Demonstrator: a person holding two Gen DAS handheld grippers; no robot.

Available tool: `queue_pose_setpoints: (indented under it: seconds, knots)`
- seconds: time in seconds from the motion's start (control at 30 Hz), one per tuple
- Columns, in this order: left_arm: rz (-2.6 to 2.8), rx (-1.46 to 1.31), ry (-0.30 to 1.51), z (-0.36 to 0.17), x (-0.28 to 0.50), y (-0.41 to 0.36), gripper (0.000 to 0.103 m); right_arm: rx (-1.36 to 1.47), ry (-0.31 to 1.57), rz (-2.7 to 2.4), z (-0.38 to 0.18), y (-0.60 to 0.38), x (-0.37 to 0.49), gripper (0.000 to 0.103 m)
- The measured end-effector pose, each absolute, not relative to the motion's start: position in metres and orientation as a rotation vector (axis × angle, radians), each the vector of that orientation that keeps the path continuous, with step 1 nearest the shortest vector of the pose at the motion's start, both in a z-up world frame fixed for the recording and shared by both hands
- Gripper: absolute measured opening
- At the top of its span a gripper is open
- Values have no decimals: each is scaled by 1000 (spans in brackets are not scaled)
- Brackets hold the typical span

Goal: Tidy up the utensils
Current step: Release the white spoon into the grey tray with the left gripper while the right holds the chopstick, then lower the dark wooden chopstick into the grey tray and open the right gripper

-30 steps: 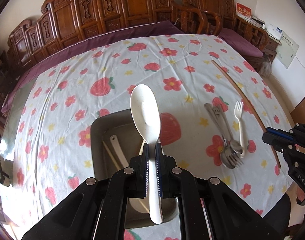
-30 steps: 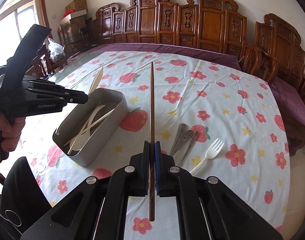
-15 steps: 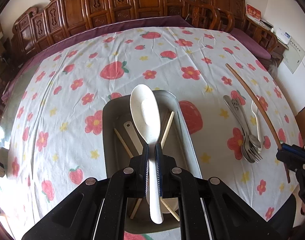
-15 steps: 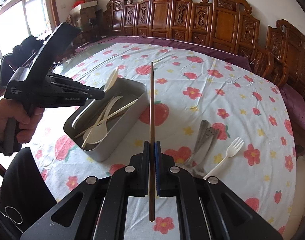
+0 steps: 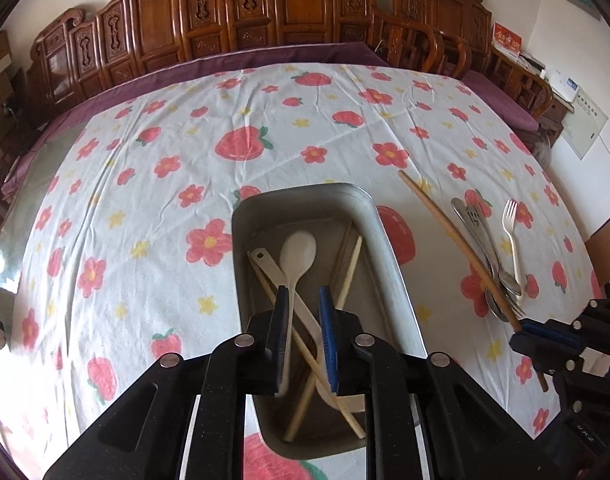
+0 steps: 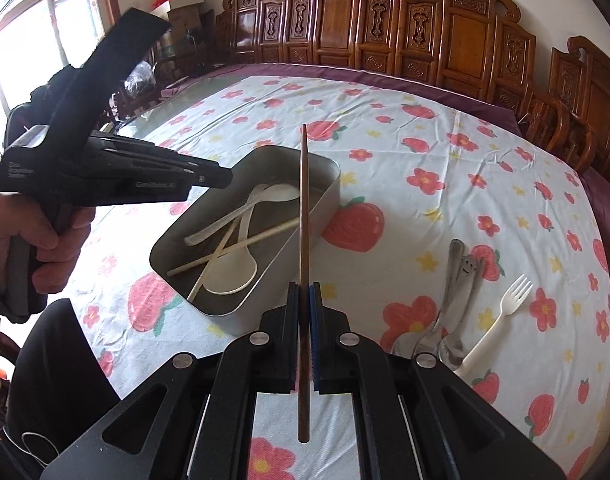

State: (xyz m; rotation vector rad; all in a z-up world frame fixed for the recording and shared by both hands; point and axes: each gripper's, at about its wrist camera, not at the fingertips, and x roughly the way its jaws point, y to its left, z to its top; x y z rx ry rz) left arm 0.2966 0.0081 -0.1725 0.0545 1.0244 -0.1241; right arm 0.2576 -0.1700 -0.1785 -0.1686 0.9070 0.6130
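My left tongs [image 5: 303, 300] hang over the grey metal tray [image 5: 389, 248], and their jaws are opening: the blue pads stand apart with nothing pressed between them. The white spoon [image 5: 297, 252] lies down in the tray just past the fingertips, toward 12 o'clock from them, bowl pointing away and handle running back under the gap. It rests among pale chopsticks [image 5: 347, 276] and another white utensil crossed on the tray floor.

My right tongs [image 6: 304, 292] are clamped together on a dark wooden chopstick [image 6: 304, 208]. It sticks straight out toward 12 o'clock, with its tip over the tray's near rim [image 6: 265, 280] in that view, and a short length trails back below the pads. From the left wrist camera the same chopstick slants from the right tongs up toward 11 o'clock, just beside the tray.

On the strawberry-print cloth covering the desk [image 6: 425, 140], at about 3 o'clock from the right tongs, lie a bunch of metal cutlery [image 6: 461, 280] and a white plastic fork [image 6: 501, 312], the fork just beside the metal pieces. A hand [image 6: 41, 232] grips the left tool's handle at 9 o'clock.
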Motion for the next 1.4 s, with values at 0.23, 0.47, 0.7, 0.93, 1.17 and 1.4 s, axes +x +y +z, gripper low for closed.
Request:
queue_pose_setpoints:
  seconds: [0.23,0.47,0.7,0.93,1.17,1.4]
  knots:
    - [-131,64,963,-155,275,24,16,-153,919,617,-182,-147,258,6]
    - [-121,10,914,-145,254,45,17,-130,947,618,-190,-125,264,6]
    - [-86,-43,851,-126,241,67,17,-117,942,603,-193,-100,268,6]
    - [-79,-46,839,-120,235,80,17,-110,986,582,-208,-85,275,6]
    - [-75,-44,844,-122,231,87,17,-74,1026,563,-220,-79,286,6]
    - [-75,-46,843,-121,230,88,17,-44,1030,549,-222,-76,301,6]
